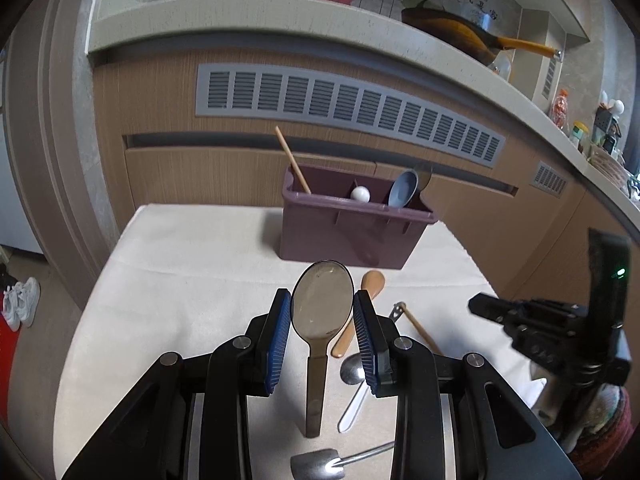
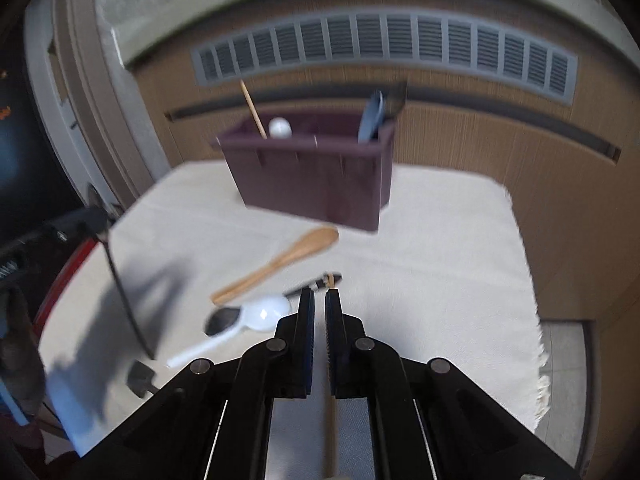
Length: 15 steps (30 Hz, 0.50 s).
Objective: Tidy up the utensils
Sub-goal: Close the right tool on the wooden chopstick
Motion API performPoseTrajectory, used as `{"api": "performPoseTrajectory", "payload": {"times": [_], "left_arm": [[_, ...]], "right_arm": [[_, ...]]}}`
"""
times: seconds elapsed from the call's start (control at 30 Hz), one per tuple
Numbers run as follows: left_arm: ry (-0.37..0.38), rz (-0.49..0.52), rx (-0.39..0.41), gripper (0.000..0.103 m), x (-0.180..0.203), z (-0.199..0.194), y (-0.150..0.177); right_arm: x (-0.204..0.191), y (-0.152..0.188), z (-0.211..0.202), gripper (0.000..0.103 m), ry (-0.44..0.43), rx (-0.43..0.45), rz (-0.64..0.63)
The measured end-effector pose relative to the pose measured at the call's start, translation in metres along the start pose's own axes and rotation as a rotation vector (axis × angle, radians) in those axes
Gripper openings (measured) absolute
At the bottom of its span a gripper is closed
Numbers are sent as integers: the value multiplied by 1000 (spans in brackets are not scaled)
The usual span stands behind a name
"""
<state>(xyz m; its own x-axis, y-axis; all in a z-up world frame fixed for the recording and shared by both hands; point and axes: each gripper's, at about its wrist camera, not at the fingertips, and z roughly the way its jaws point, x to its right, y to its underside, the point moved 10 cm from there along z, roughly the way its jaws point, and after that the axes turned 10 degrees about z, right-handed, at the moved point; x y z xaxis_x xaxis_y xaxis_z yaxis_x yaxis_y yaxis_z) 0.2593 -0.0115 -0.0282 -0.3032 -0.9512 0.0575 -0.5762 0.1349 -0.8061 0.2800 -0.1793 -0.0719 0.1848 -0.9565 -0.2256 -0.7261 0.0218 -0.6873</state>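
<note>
My left gripper [image 1: 322,298] is shut on the bowl of a large dark spoon [image 1: 316,368]; its handle hangs down toward the camera, above the cloth. The purple organizer box [image 1: 352,228] [image 2: 312,176] stands at the back of the table and holds a wooden stick, a white ball-topped piece and a blue spoon [image 1: 402,190]. My right gripper [image 2: 319,294] [image 1: 480,306] hovers shut over the cloth with nothing seen in it. A thin wooden stick [image 1: 420,328] lies on the cloth below it. A wooden spoon [image 2: 280,264], a white spoon [image 2: 264,314] and a metal spoon [image 1: 352,370] lie loose.
A small metal scoop [image 1: 316,460] lies near the front edge of the cream cloth [image 1: 180,280]. A wooden cabinet with a grey vent [image 1: 348,100] rises close behind the table. The right wrist view is blurred. White shoes [image 1: 22,304] sit on the floor at the left.
</note>
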Motion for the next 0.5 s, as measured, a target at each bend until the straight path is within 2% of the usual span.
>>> {"api": "performPoseTrajectory", "payload": {"times": [0.13,0.33,0.5], "left_arm": [[-5,8,20,33,2,-9,-6],[-16,10,18,32,1,-14,-6],[-17,5,3,32,-2,-10,-3]], "right_arm": [[-8,-10,-14,6,-6,29,-39],[5,19,26,10,34,-133,-39],[15,38,55,10,54,-221,-27]]}}
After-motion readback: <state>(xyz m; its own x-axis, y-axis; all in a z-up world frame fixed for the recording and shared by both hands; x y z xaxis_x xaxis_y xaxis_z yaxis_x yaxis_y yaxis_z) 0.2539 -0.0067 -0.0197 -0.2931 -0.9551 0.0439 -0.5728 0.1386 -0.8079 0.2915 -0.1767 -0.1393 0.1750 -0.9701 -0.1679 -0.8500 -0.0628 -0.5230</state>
